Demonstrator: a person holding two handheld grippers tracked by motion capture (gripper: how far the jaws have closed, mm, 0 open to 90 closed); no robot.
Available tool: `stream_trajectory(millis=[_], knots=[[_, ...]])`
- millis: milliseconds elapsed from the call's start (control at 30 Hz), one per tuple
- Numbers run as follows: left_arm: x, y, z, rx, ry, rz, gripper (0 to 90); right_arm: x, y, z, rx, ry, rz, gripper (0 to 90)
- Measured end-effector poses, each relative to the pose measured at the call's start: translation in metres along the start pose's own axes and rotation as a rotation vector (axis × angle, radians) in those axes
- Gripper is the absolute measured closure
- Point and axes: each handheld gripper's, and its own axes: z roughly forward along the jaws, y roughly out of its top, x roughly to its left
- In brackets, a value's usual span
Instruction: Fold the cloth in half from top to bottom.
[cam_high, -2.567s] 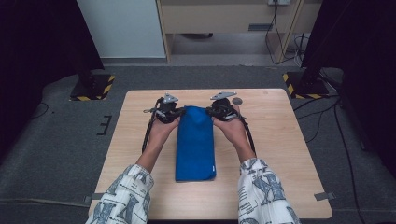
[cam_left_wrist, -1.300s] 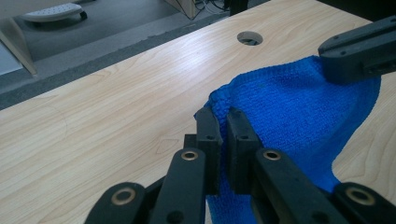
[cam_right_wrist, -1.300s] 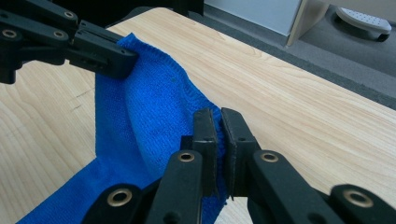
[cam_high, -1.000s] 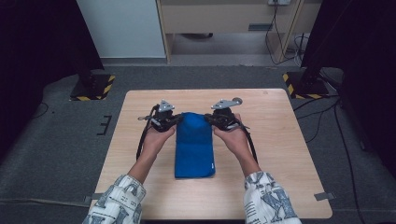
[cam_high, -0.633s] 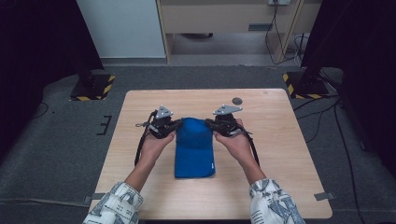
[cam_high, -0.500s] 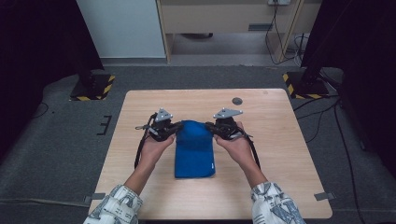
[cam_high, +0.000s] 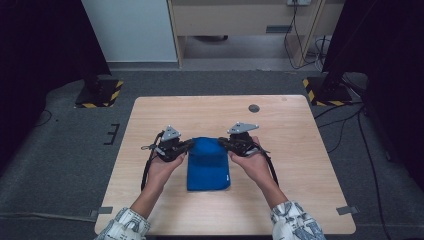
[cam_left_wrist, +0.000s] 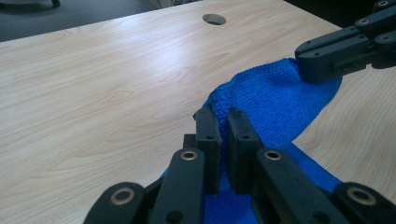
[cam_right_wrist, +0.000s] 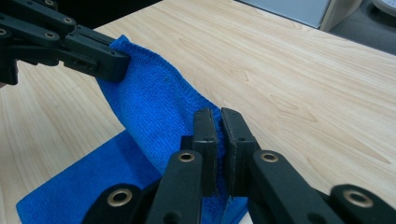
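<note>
We see both the left gripper (cam_high: 187, 145) and right gripper (cam_high: 222, 142) clamped on the blue cloth (cam_high: 208, 167), pale wooden table (cam_high: 290, 150) beyond their fingertips, grey carpet (cam_high: 65, 150) around.

Pale wood bench (cam_high: 300, 150), round cable hole (cam_high: 254, 108) near far edge. My blue cloth (cam_high: 209, 172) lies mid-bench, near end flat.

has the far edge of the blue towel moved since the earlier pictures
Yes. The blue towel's far edge, pinched by both grippers, has come toward the person, away from the table's round hole.
</note>
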Motion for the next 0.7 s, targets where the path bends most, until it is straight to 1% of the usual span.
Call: stream_trajectory(millis=[67,133,200,267,300,333,367,400,467,500,600,700], knots=[[-0.001,-0.003,-0.001,0.007,0.000,0.007,84.4,0.003,-0.002,0.001,0.006,0.007,-0.001,85.4],[-0.001,-0.007,-0.002,0.004,-0.001,-0.005,84.1,0.004,-0.004,0.002,0.009,0.010,-0.007,85.4],[0.000,-0.010,-0.002,0.006,0.002,-0.013,83.1,0.006,-0.006,0.002,0.007,0.019,-0.001,85.4],[0.000,-0.012,-0.003,0.007,0.008,-0.017,79.8,0.008,-0.008,0.002,0.007,0.021,-0.004,85.5],[-0.001,-0.013,-0.003,0.008,0.013,-0.017,77.1,0.008,-0.009,0.002,0.008,0.022,-0.005,85.5],[-0.002,-0.014,-0.003,0.006,0.010,-0.027,72.3,0.009,-0.009,0.002,0.013,0.024,-0.007,85.5],[-0.003,-0.014,-0.003,0.006,0.003,-0.037,64.7,0.010,-0.011,0.003,0.016,0.024,-0.007,85.5],[-0.004,-0.014,-0.003,0.003,-0.007,-0.042,59.7,0.010,-0.011,0.003,0.020,0.026,-0.009,85.5],[-0.007,-0.013,-0.004,-0.005,-0.014,-0.033,54.0,0.011,-0.012,0.004,0.023,0.028,-0.012,85.5],[-0.008,-0.012,-0.005,-0.014,-0.014,-0.038,50.5,0.012,-0.013,0.004,0.025,0.032,-0.011,85.5],[-0.007,-0.008,-0.009,-0.039,-0.016,-0.063,44.2,0.014,-0.015,0.005,0.031,0.038,-0.019,85.5],[-0.004,-0.006,-0.014,-0.059,0.002,-0.073,40.9,0.016,-0.017,0.005,0.034,0.044,-0.023,85.5]])
